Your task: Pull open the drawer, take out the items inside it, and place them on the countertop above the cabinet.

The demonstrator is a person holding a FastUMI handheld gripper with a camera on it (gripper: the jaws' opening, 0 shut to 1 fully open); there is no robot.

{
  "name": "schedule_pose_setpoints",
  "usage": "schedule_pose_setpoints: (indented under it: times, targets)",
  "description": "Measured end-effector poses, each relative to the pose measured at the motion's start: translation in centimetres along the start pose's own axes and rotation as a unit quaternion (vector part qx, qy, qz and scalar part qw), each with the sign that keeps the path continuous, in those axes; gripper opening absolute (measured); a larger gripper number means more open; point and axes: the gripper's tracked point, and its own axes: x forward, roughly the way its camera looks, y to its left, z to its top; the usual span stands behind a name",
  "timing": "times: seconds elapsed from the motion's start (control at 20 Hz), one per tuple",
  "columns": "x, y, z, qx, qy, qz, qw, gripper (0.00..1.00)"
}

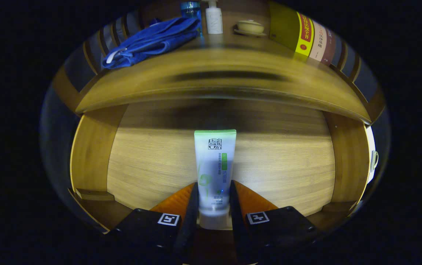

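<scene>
Gripper (214,206) clamped, 2 fingers on tube (215,169) near its cap, over open drawer (277,165). Light, squashy, slick; firmest hold by cap.

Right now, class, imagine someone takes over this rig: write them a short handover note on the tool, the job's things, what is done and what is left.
Tool: shut on the white squeeze tube with the green end, cap end between the fingers.
Wooden drawer: pulled open, tube over its floor.
Wooden countertop above: holds a folded blue towel, a white pump bottle, a small lidded dish and books.
Done: drawer opened, tube gripped.
Left: lift the tube out and set it on the countertop.
</scene>
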Motion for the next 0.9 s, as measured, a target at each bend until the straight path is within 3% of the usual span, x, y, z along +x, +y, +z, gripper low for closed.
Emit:
schedule_pose_setpoints:
  times: [0.05,0.9]
  targets:
    - [1.6,0.8,1.1,0.0,-0.008,0.002,1.0,0.53]
    - [-8.8,2.0,5.7,0.017,-0.158,0.035,0.987,0.52]
